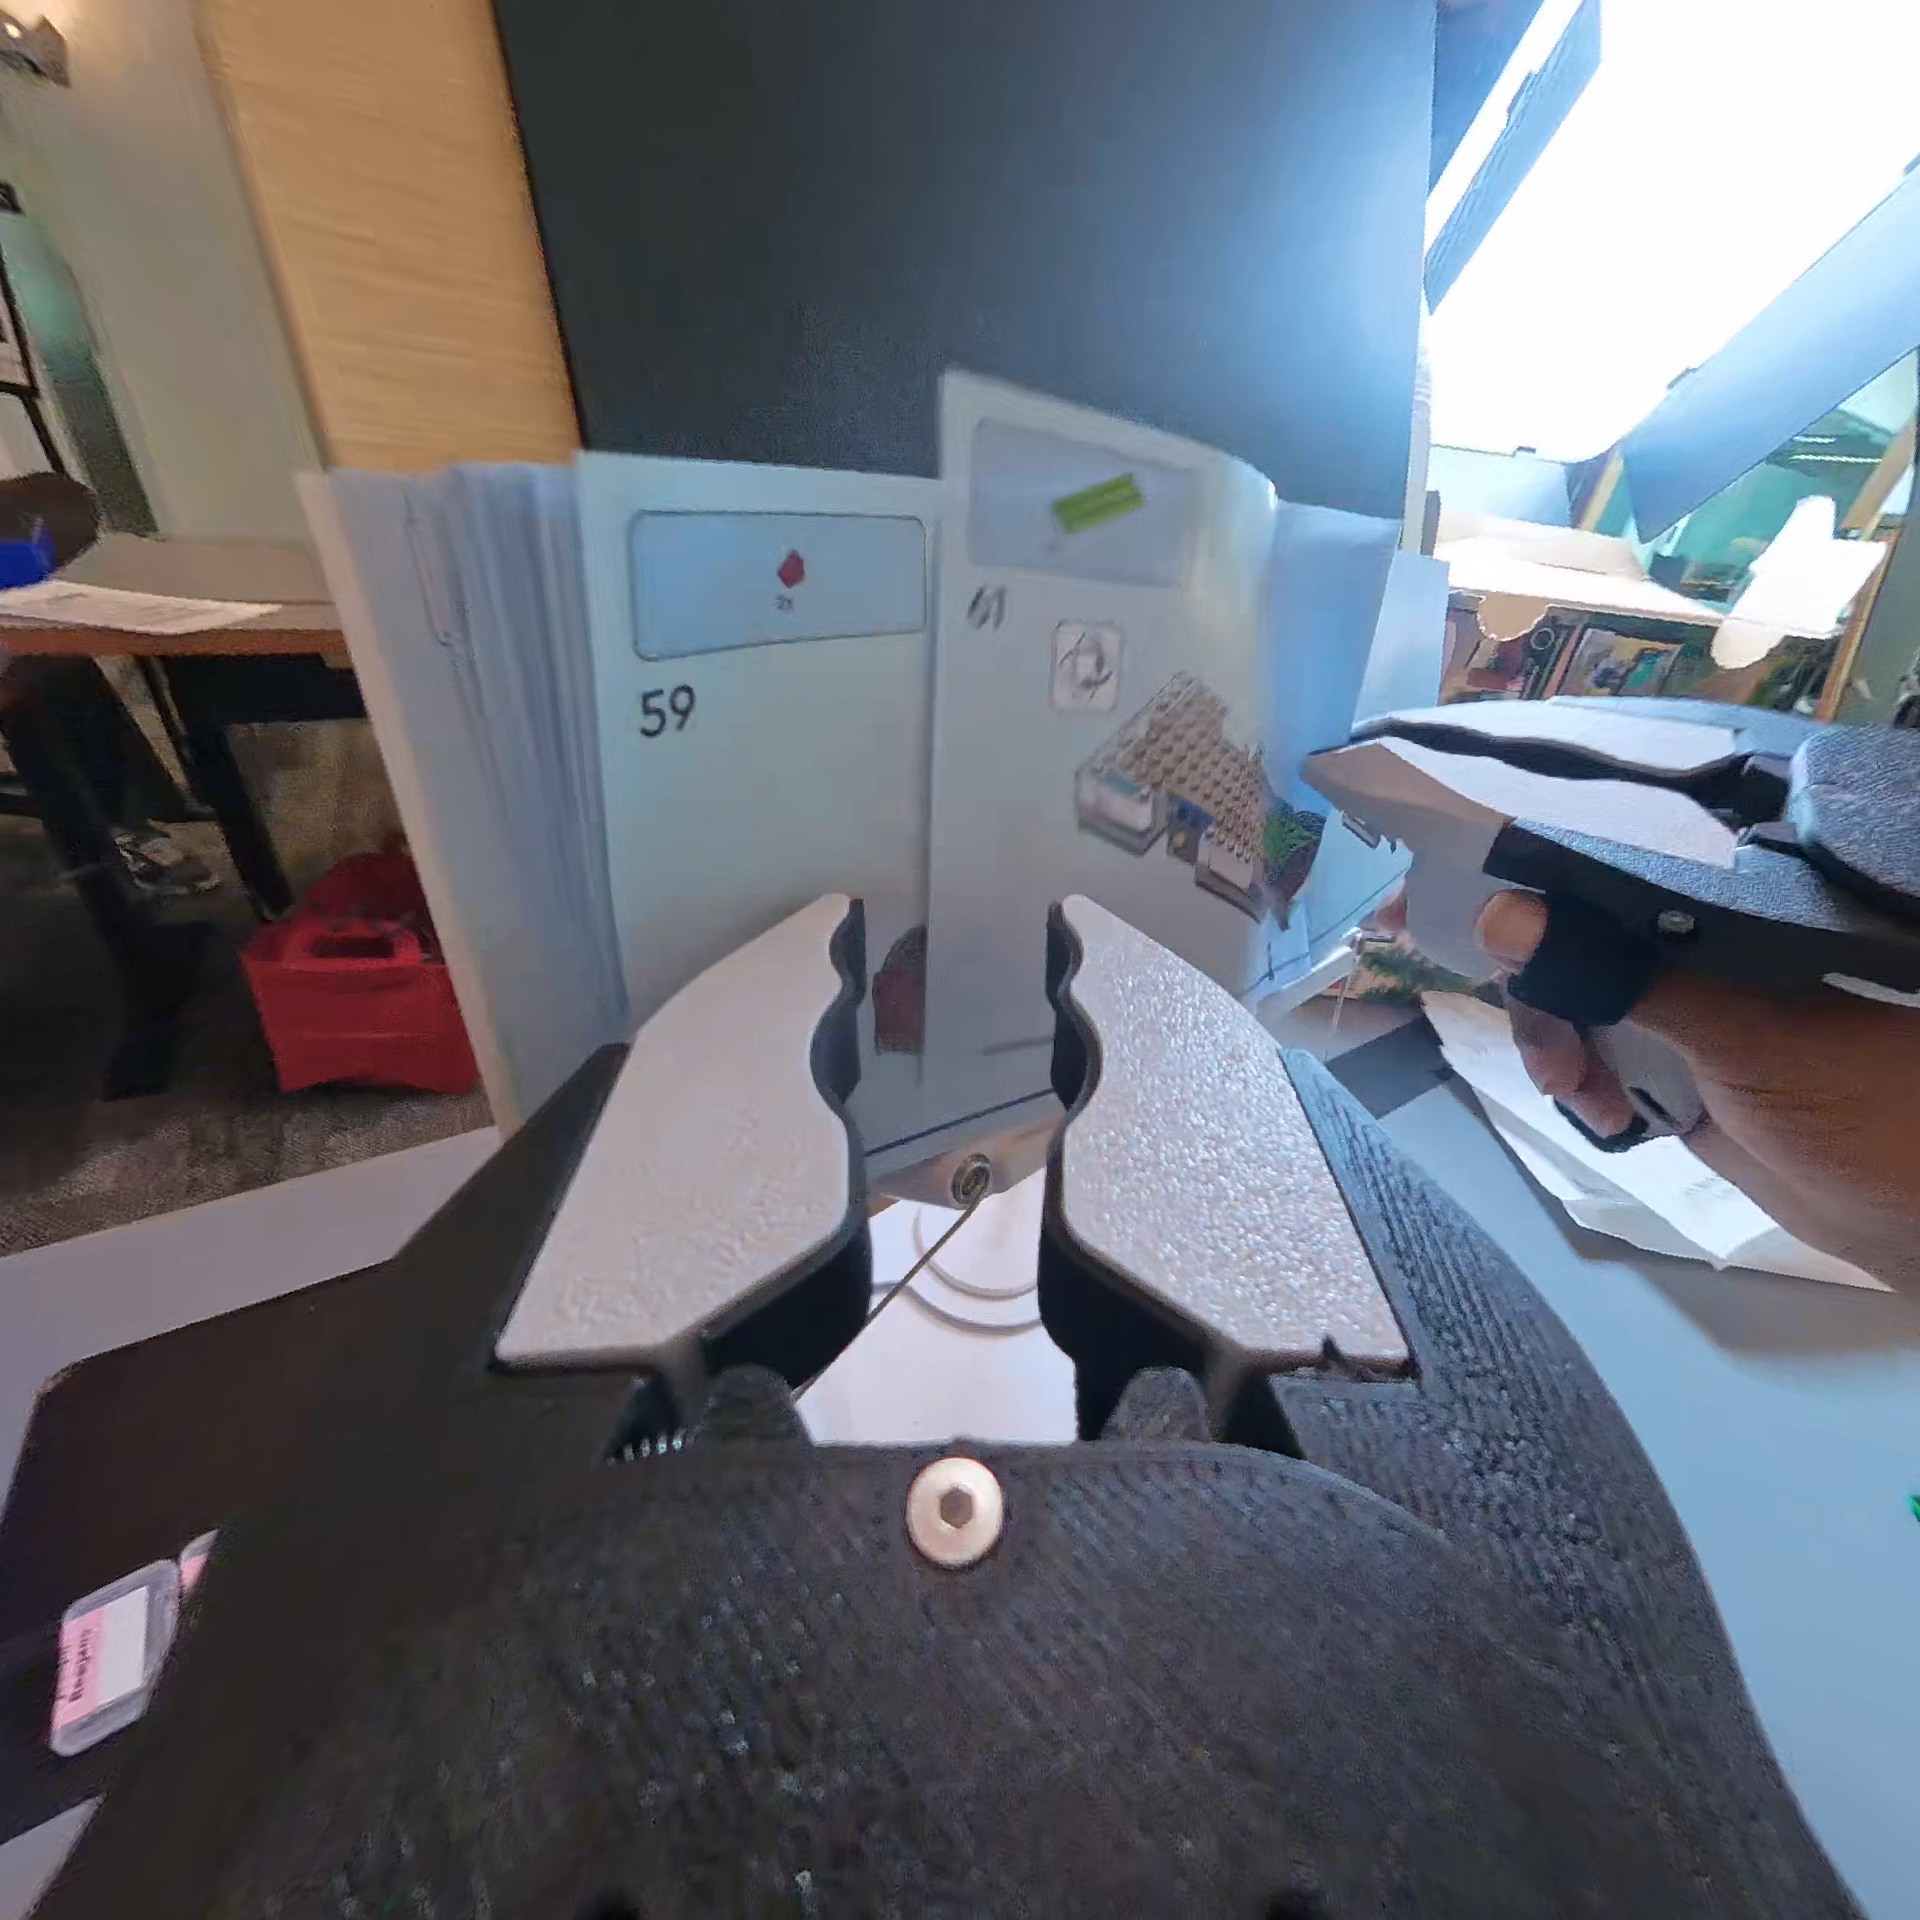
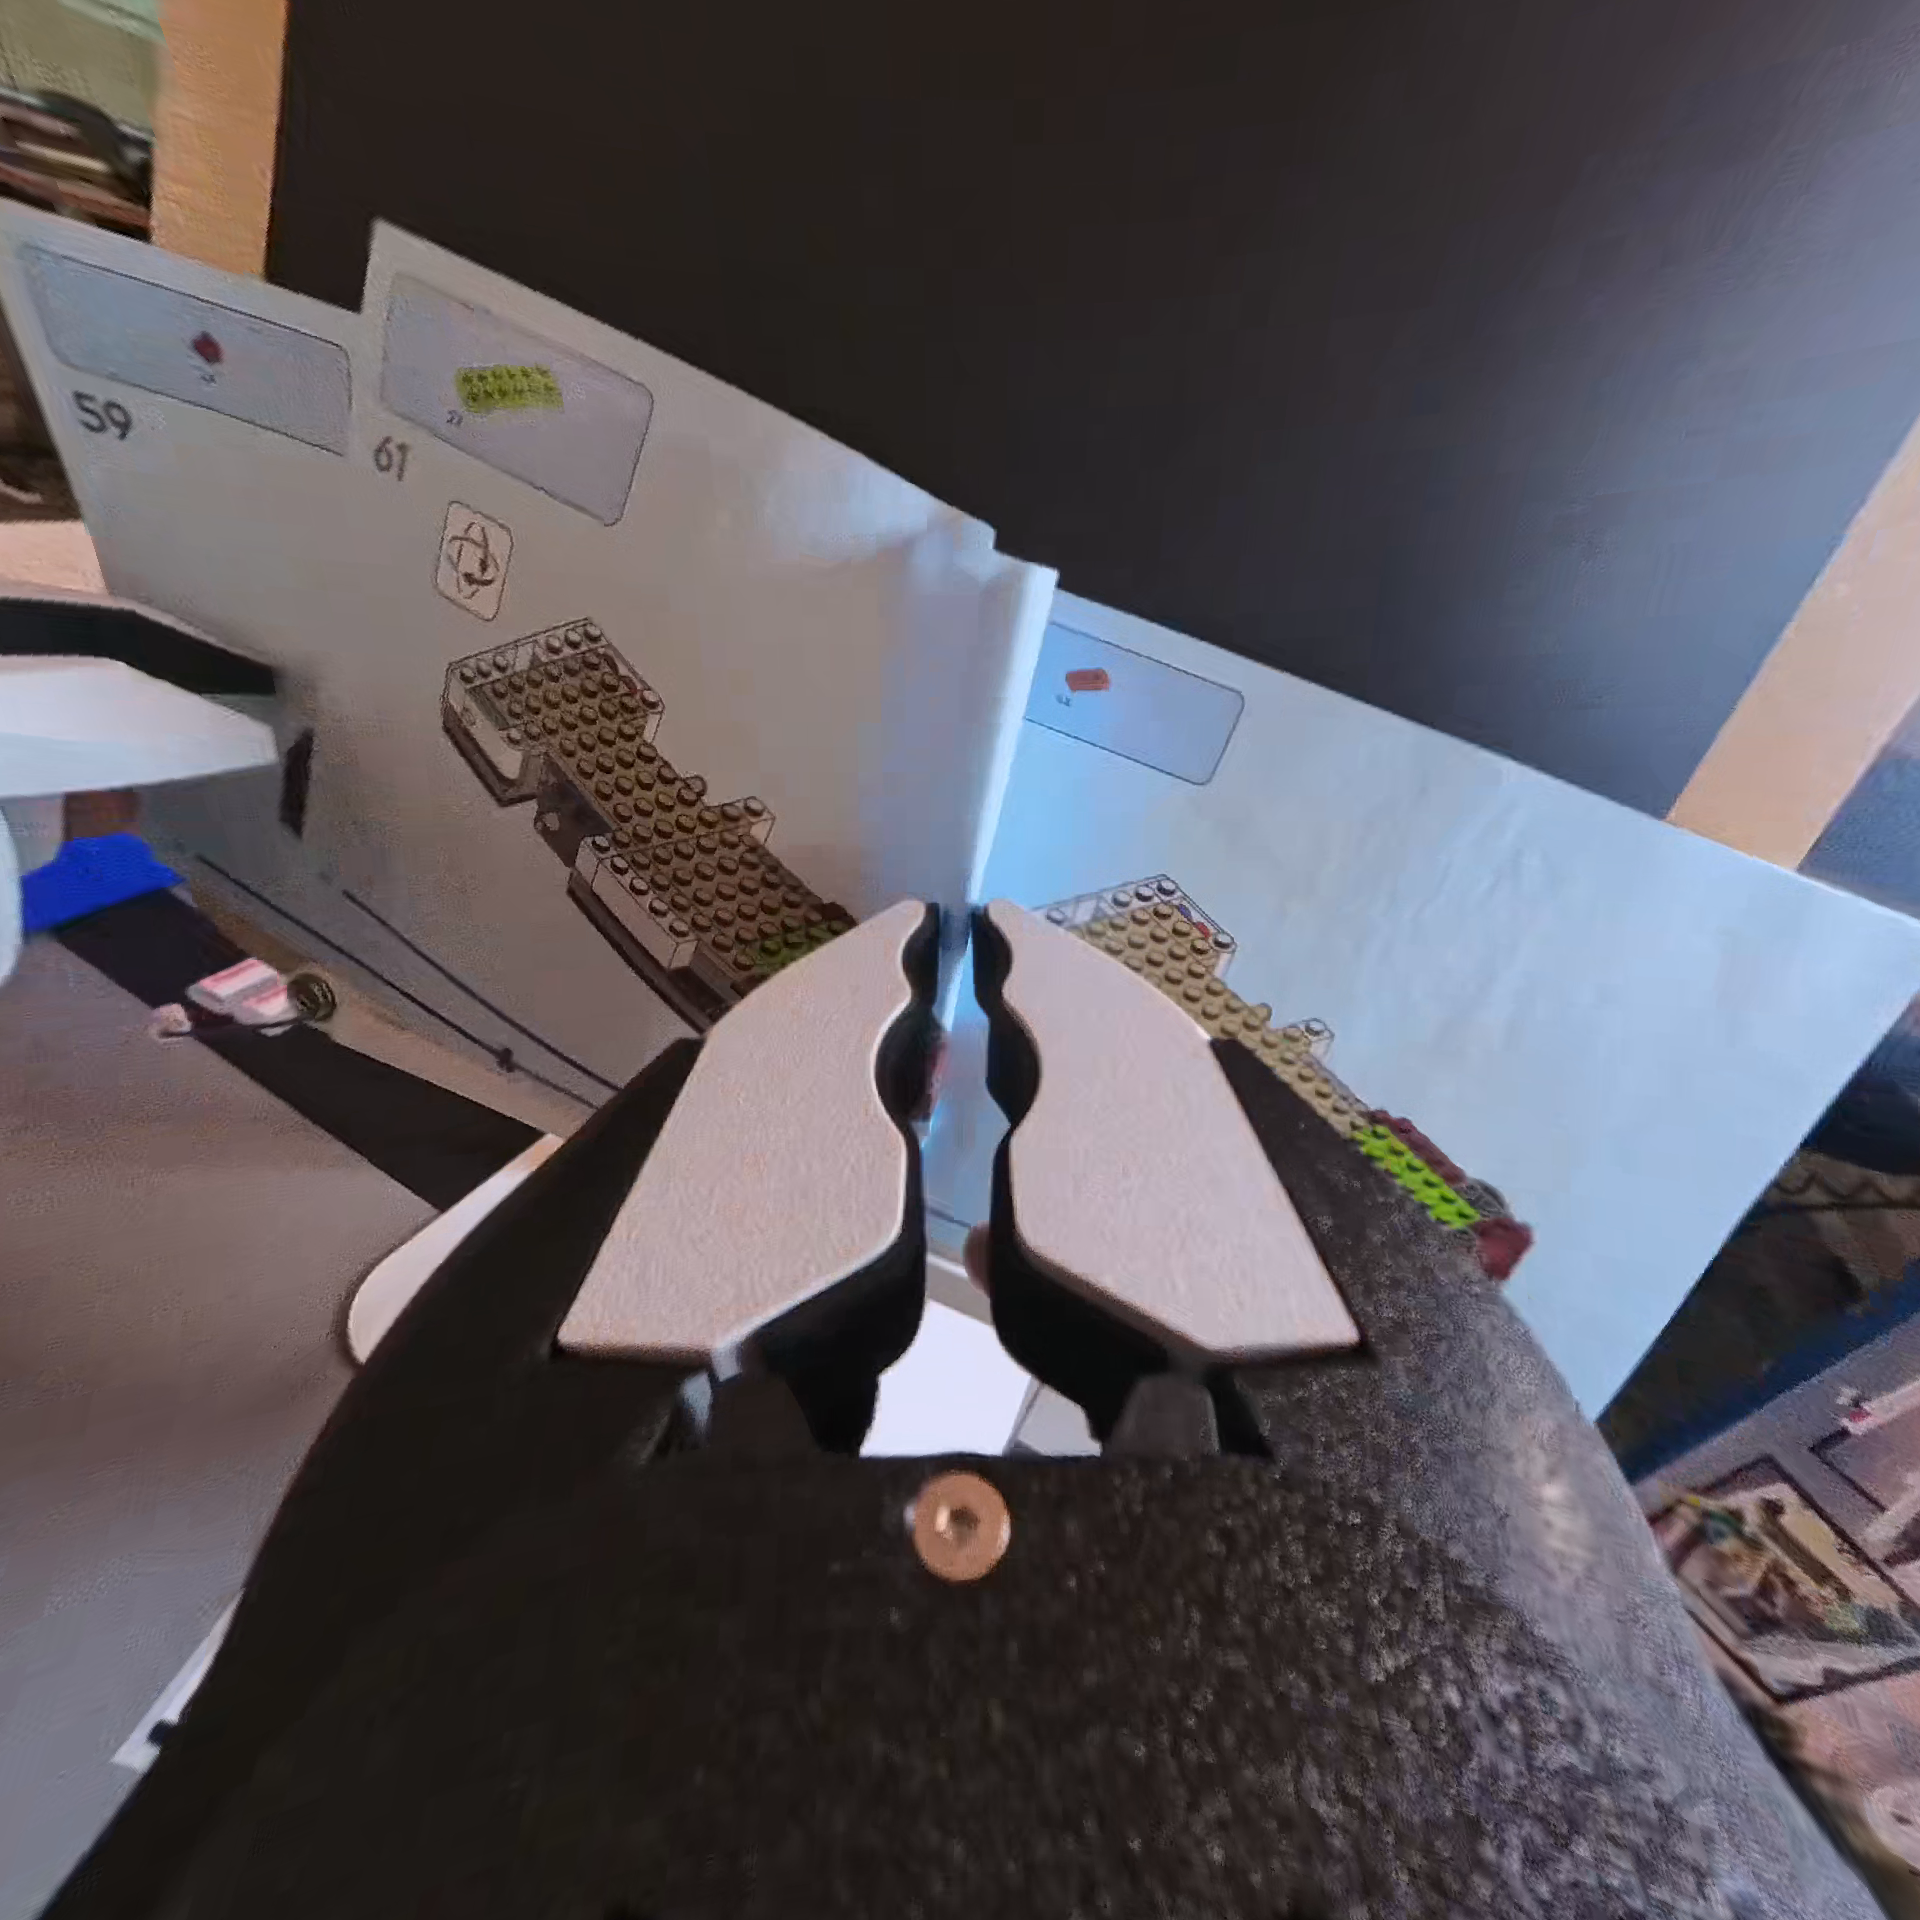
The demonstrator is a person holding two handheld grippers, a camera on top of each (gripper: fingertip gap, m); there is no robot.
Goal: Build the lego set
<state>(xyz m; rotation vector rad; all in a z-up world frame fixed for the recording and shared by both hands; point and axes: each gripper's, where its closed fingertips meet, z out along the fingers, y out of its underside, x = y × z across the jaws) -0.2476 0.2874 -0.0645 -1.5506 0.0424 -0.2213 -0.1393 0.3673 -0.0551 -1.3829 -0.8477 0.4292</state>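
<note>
- An instruction booklet (image 2: 727, 644) is standing upright and open on the table (image 1: 1662, 1351), against a dark panel (image 1: 935, 208).
- Your right tool (image 2: 954, 920) is pinching the free edge of one half-turned page (image 2: 997, 727), fingers nearly together on the paper.
- Your left tool (image 1: 954, 914) is hovering with fingers apart before the booklet's lower edge, gripping nothing.
- A red bin (image 1: 358, 987) is sitting on the floor at left.
</note>
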